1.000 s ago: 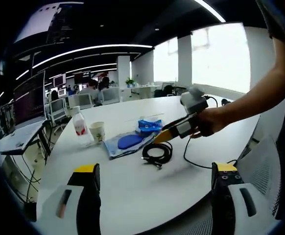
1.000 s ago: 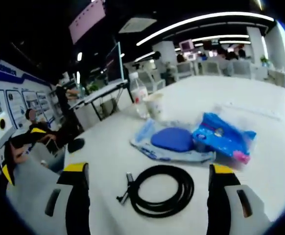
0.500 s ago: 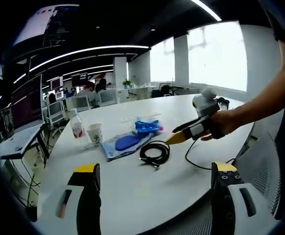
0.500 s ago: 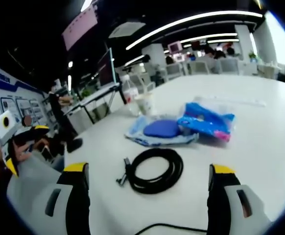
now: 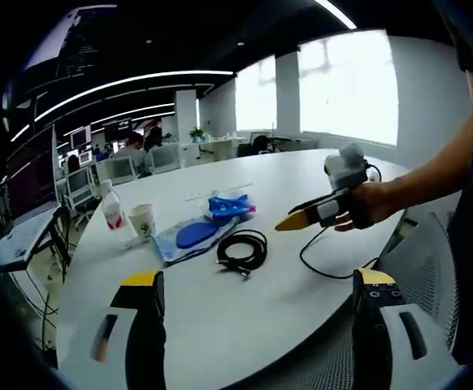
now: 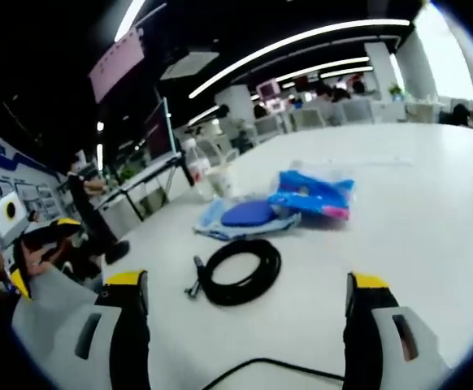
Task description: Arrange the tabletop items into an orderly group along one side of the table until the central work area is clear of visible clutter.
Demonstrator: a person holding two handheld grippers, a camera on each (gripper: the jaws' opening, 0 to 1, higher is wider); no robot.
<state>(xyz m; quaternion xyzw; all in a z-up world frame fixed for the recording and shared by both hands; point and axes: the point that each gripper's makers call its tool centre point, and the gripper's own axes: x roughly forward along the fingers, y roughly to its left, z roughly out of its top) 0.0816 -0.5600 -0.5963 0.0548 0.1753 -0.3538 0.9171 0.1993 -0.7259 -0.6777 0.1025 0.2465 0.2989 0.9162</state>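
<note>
Claws first: the left claw (image 5: 253, 325) is spread wide over the near edge of the white surface (image 5: 245, 317) and grips nothing. The right claw (image 6: 240, 329) also stands wide apart and empty; in the left gripper view it hangs in a hand (image 5: 366, 205) above the surface's right part, its yellow tips aimed toward the coiled black cable (image 5: 242, 251). That cable lies flat near the middle. Just beyond it rests a flat pouch with a dark blue pad (image 6: 249, 214) on it, and a crumpled blue packet (image 6: 314, 193) beside that. Farther off stand a paper cup (image 5: 142, 220) and a water bottle (image 5: 110, 206), close together. A thin black cord (image 5: 322, 264) loops near the surface's edge.
</note>
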